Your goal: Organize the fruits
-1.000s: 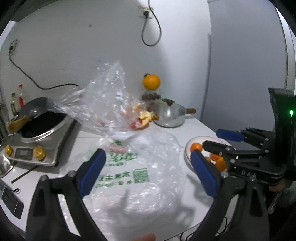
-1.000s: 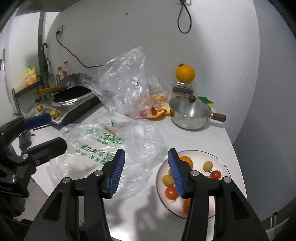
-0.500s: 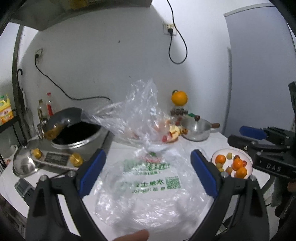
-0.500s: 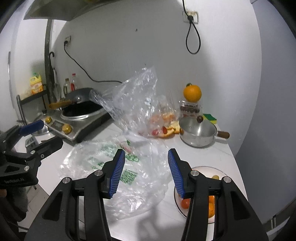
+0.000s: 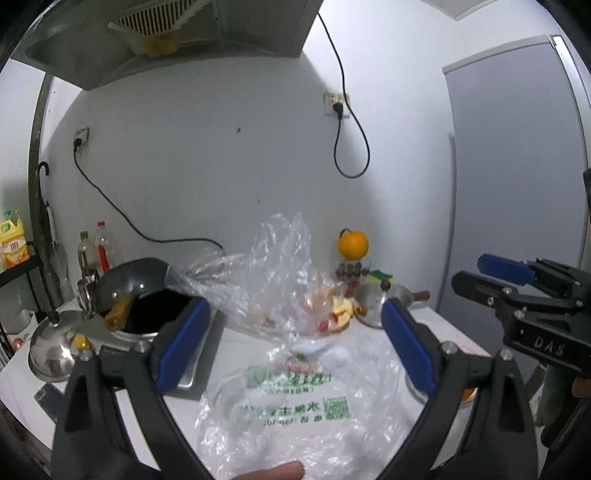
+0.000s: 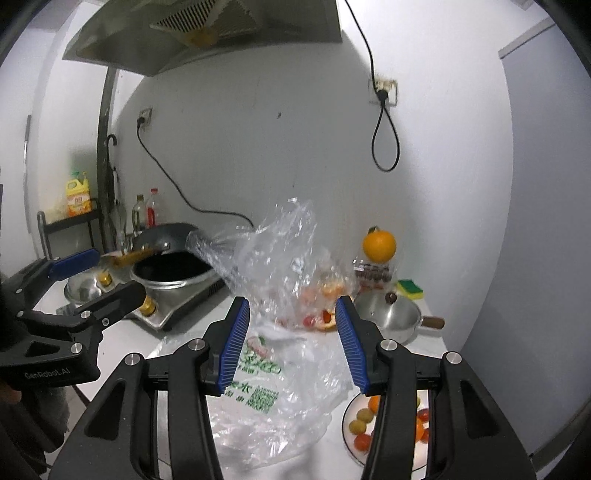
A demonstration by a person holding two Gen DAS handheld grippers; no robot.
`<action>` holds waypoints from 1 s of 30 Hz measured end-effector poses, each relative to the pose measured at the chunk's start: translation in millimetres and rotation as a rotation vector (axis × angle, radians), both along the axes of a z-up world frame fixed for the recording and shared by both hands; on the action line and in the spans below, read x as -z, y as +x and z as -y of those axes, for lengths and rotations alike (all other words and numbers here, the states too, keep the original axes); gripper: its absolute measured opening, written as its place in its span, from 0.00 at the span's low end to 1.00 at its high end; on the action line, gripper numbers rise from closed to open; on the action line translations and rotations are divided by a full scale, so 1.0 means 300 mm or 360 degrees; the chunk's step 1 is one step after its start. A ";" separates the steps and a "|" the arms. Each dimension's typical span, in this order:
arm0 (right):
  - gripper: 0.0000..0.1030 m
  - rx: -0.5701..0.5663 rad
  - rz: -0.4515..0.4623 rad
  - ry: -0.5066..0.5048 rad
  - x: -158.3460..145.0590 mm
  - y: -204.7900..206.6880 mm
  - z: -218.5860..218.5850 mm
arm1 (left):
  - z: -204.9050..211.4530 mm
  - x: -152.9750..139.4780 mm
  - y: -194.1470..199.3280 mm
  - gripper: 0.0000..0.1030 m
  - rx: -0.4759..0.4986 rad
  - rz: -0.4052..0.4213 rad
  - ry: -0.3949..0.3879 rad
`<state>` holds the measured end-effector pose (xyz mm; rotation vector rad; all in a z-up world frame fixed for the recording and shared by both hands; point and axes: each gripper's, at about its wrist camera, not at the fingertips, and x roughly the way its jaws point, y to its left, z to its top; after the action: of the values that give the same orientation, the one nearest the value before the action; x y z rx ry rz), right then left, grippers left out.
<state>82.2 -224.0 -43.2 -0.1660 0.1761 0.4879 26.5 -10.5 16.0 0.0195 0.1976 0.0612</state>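
A white plate [image 6: 347,435] with several small tomatoes and oranges sits at the counter's front right, partly behind my right finger; its edge shows in the left wrist view [image 5: 466,396]. A flat printed plastic bag [image 6: 266,391] [image 5: 291,402] lies mid-counter. Behind it a crumpled clear bag [image 6: 280,258] [image 5: 273,280] holds fruit pieces [image 6: 325,317]. A big orange [image 6: 379,245] [image 5: 353,244] sits on a container. My left gripper [image 5: 295,343] and right gripper [image 6: 291,343] are both open, empty, raised above the counter.
A steel saucepan [image 6: 388,317] stands at the back right beside a green sponge [image 6: 410,288]. A black wok [image 6: 173,266] sits on a cooker at the left, with a steel lid [image 5: 51,350] and bottles [image 5: 96,247] nearby. A range hood [image 6: 207,33] hangs overhead.
Both grippers have pulled back and risen away from the counter, so the bags and plate look smaller and lower. Both stay open and empty.
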 end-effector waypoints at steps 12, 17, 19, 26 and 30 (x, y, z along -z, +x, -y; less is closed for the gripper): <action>0.59 -0.0005 0.0114 0.0061 -0.088 -0.040 0.015 | 0.032 -0.113 -0.023 0.92 -0.0001 0.0128 0.0022; 0.59 -0.0011 0.0120 0.0071 -0.094 -0.046 0.022 | 0.047 -0.110 -0.020 0.92 0.0014 0.0116 0.0027; 0.59 -0.0012 0.0116 0.0072 -0.094 -0.045 0.024 | 0.054 -0.108 -0.020 0.92 0.0012 0.0112 0.0035; 0.59 -0.0010 0.0107 0.0073 -0.093 -0.041 0.026 | 0.053 -0.109 -0.019 0.92 0.0000 0.0126 0.0019; 0.59 -0.0011 0.0103 0.0074 -0.092 -0.039 0.025 | 0.055 -0.106 -0.012 0.92 -0.0005 0.0118 0.0016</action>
<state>70.5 -231.5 -15.6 -0.1369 0.1007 0.4923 22.8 -27.0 47.7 0.0270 0.1231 0.0658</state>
